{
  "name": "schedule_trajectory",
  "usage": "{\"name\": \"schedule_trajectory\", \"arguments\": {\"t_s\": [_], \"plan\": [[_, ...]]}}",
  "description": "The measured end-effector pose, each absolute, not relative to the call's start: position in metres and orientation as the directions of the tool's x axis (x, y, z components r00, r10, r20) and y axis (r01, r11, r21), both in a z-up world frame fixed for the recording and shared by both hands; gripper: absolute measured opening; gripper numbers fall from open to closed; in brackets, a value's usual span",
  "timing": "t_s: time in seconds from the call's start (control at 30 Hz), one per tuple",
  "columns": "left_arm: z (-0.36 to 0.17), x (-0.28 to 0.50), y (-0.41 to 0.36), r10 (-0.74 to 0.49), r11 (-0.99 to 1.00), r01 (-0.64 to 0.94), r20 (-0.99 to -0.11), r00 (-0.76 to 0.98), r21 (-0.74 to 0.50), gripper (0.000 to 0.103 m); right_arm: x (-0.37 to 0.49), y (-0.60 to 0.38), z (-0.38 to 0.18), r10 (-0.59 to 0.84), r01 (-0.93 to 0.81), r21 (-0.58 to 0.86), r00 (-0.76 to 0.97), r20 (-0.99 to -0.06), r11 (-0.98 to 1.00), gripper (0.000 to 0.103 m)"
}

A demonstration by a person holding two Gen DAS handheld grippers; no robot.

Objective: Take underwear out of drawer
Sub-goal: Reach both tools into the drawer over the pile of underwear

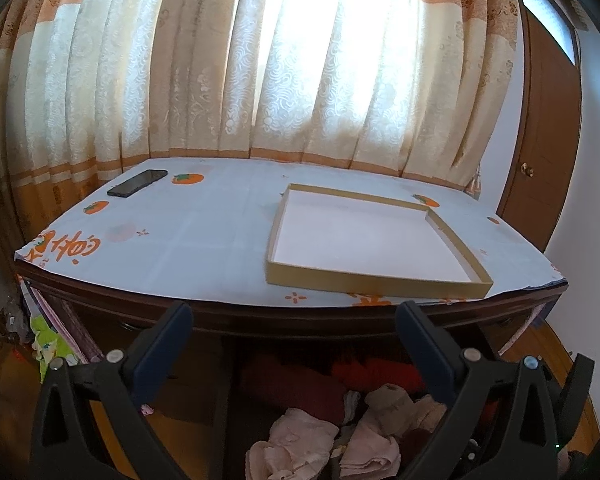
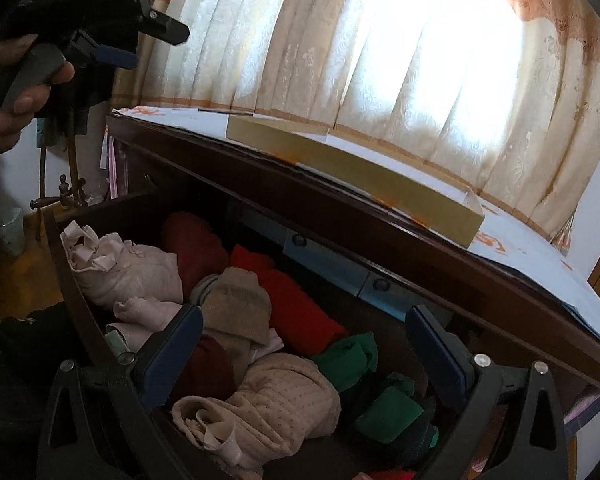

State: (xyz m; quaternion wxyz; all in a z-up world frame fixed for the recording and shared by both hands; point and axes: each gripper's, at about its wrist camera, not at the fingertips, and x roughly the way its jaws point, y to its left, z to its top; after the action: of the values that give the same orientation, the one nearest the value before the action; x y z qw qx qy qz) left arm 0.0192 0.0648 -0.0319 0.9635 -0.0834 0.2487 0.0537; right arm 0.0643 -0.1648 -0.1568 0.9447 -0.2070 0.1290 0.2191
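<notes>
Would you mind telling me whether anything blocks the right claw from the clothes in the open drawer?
Nothing visible does: the open right claw hangs directly above the rolled beige, red and green garments in the pulled-out dark wooden drawer.

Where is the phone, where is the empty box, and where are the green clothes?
phone (image 1: 137, 183), left wrist view, middle of its dark screen.
box (image 1: 364, 240), left wrist view, bare white floor inside it.
green clothes (image 2: 346, 354), right wrist view, middle of the upper green bundle in the drawer.

The table is covered by a printed cloth; a shallow box lid at centre right and a phone at upper left are laid on it.
</notes>
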Motion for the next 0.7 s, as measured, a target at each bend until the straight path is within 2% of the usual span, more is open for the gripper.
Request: {"name": "schedule_trajectory", "arguments": {"t_s": [0.53,0.7], "plan": [[-0.055,0.037,0.050,0.019,0.990,-0.097,-0.580,0.814,-0.104,0.103,0.076,-0.166,-0.156,0.383,-0.524,-0.273,0.815,-0.435,0.807,0.102],[-0.070,0.045,0.050,0.004,0.993,-0.078,-0.629,0.777,-0.091,0.103,0.082,-0.175,-0.153,0.409,-0.534,-0.193,0.794,-0.450,0.823,0.102]]}}
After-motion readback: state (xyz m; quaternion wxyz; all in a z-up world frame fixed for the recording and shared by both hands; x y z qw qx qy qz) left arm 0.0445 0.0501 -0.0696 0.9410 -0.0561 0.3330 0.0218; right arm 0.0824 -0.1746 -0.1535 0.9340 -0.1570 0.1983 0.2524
